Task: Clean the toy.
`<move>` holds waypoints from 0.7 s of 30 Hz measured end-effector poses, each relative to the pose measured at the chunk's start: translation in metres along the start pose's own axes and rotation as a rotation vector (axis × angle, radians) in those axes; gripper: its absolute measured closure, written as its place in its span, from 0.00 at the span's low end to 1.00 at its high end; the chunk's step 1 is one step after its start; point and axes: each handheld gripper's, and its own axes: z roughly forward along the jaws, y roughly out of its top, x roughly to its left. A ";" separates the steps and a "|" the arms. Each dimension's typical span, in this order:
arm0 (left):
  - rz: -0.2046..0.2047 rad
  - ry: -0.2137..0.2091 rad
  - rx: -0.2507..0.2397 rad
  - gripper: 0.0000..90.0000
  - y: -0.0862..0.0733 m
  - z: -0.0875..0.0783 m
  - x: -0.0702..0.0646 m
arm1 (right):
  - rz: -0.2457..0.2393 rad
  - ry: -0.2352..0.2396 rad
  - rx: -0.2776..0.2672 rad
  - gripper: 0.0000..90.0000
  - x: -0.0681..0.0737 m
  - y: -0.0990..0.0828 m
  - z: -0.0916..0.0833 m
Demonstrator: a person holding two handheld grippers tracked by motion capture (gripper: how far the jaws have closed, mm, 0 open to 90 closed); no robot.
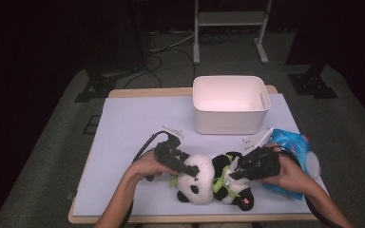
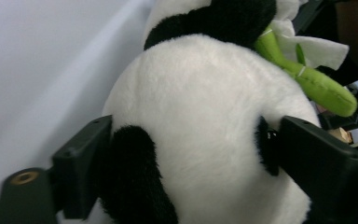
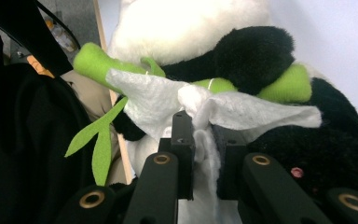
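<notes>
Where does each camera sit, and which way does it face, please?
High view: above the table, looking forward and down; both forearms show.
Left gripper view: rides the left hand-held gripper, facing the panda toy's head between its jaws.
Right gripper view: rides the right hand-held gripper, pinching a white tissue.
All share the panda.

My table [image 1: 123, 92] is wooden under a pale lavender mat [image 1: 133, 123], standing on grey carpet [image 1: 52, 142]. Beyond it I see a white metal frame [image 1: 230, 19], black stand feet [image 1: 92, 88], cables [image 1: 171, 47] and darkness behind.
</notes>
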 end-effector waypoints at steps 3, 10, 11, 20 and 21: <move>0.041 0.011 -0.010 0.32 0.001 -0.005 -0.003 | 0.013 0.008 -0.023 0.89 -0.003 0.001 -0.004; 0.150 0.095 -0.051 0.38 0.017 -0.018 -0.013 | 0.012 -0.030 -0.032 0.90 -0.004 0.009 -0.013; 0.181 0.122 -0.048 0.38 0.022 -0.022 -0.016 | 0.008 -0.039 -0.035 0.90 -0.004 0.011 -0.015; 0.331 0.231 -0.003 0.39 0.036 -0.033 -0.030 | -0.003 -0.081 -0.082 0.90 -0.014 0.037 -0.034; 0.343 0.232 -0.004 0.39 0.034 -0.033 -0.031 | -0.003 -0.086 -0.088 0.90 -0.014 0.038 -0.036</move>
